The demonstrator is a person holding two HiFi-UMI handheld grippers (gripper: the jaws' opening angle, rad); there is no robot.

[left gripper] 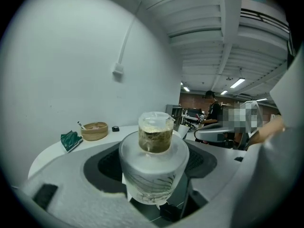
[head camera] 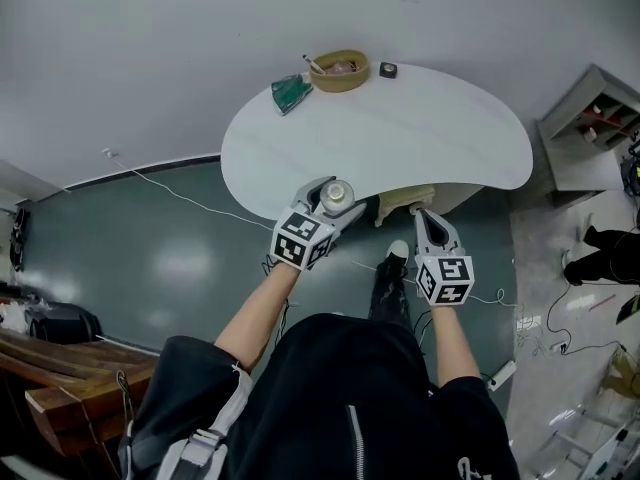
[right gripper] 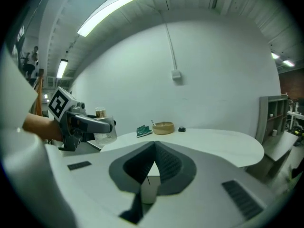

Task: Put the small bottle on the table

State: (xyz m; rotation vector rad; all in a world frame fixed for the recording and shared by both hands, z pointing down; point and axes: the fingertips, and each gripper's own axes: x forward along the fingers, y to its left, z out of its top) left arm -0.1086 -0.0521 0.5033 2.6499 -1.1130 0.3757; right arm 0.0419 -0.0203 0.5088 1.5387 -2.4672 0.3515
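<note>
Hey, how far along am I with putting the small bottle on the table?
Done: the left gripper is clamped on the small bottle. In hand: it is held by the near edge of the table, apparently not resting on it. Left: lower it onto the table and open the jaws. The right gripper is shut, empty.

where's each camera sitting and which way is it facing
Head view: on the person's head, steeply down at the table; forearms, left gripper and right gripper show.
Left gripper view: on the left gripper, facing across the table; jaws clamp the small bottle.
Right gripper view: on the right gripper, facing the table; jaws together, empty.
Shared: both gripper views show the basket.
</note>
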